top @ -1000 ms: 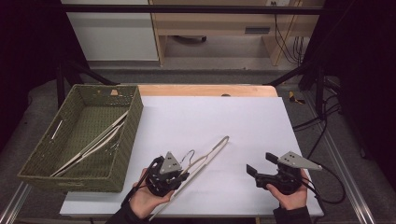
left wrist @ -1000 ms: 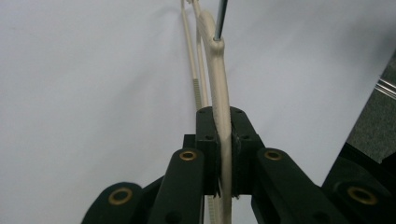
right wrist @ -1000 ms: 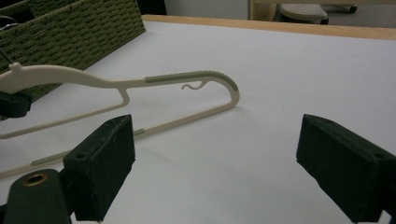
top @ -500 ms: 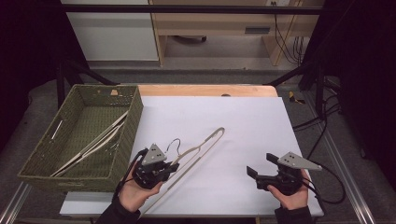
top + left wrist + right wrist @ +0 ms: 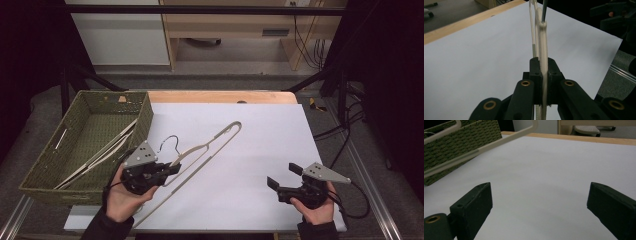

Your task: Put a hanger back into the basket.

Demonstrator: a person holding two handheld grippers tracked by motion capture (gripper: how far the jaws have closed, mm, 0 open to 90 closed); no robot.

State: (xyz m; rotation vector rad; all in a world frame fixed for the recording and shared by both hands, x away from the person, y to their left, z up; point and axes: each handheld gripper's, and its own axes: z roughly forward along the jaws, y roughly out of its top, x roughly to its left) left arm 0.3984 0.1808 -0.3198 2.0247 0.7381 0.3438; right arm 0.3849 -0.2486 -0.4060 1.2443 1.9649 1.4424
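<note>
Cream-coloured plastic clothes hanger with a metal hook (image 5: 200,150) is the thing being handled, and it has changed place: one second ago it lay flat on the white table sheet (image 5: 260,150), and now its near end is lifted, tilted up and carried a little toward the green woven basket (image 5: 145,112) at the left. The left gripper (image 5: 172,169) has its jaws closed tight on the hanger's arm near the neck; the left gripper view shows the pale bar (image 5: 543,62) pressed between both black pads. I judge that the hanger is on its way into the basket, but it is still over the sheet, just beside the basket wall, with its far loop nearest the table's middle.

Further right, the right gripper (image 5: 284,176) rests low near the front edge, well apart from the hanger. Its jaws have just been opening and now stand wide, with nothing between them.

Count: one hanger in the grip, at least two similar pale hangers (image 5: 107,150) lying in the basket, one basket, two grippers.
</note>
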